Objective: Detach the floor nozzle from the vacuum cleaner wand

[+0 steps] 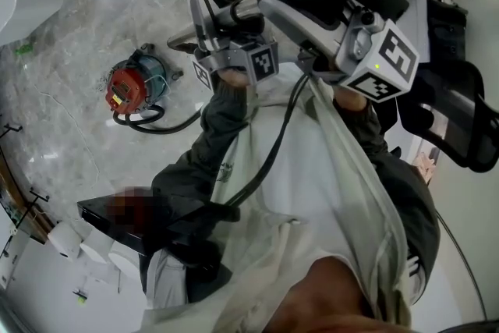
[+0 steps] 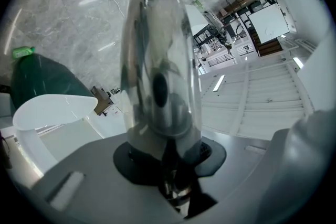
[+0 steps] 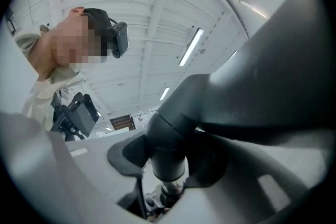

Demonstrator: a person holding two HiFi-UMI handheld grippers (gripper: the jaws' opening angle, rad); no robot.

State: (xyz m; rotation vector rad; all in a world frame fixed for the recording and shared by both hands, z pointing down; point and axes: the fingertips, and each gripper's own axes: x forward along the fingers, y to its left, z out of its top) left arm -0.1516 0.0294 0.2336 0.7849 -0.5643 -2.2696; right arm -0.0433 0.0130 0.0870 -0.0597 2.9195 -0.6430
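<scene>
Left gripper view: L gripper (image 2: 169,186) clamped on shiny wand (image 2: 157,60). R gripper (image 3: 166,186) clamped on dark nozzle neck (image 3: 169,144), held up off floor. Both rigid, smooth, prob slippery; hold near joint, pull straight.

Wand (image 2: 157,71) between left tool (image 2: 167,162) jaws; floor nozzle (image 3: 252,97) between right tool (image 3: 167,165) jaws; vacuum body (image 1: 129,88) on floor (image 1: 93,4), left of tools.

Grey jaws with black pads (image 2: 212,157), black-and-white marker cubes (image 1: 261,61) behind them, black cable (image 1: 273,144), dark sleeves (image 1: 222,121), cream vest (image 1: 312,191).
</scene>
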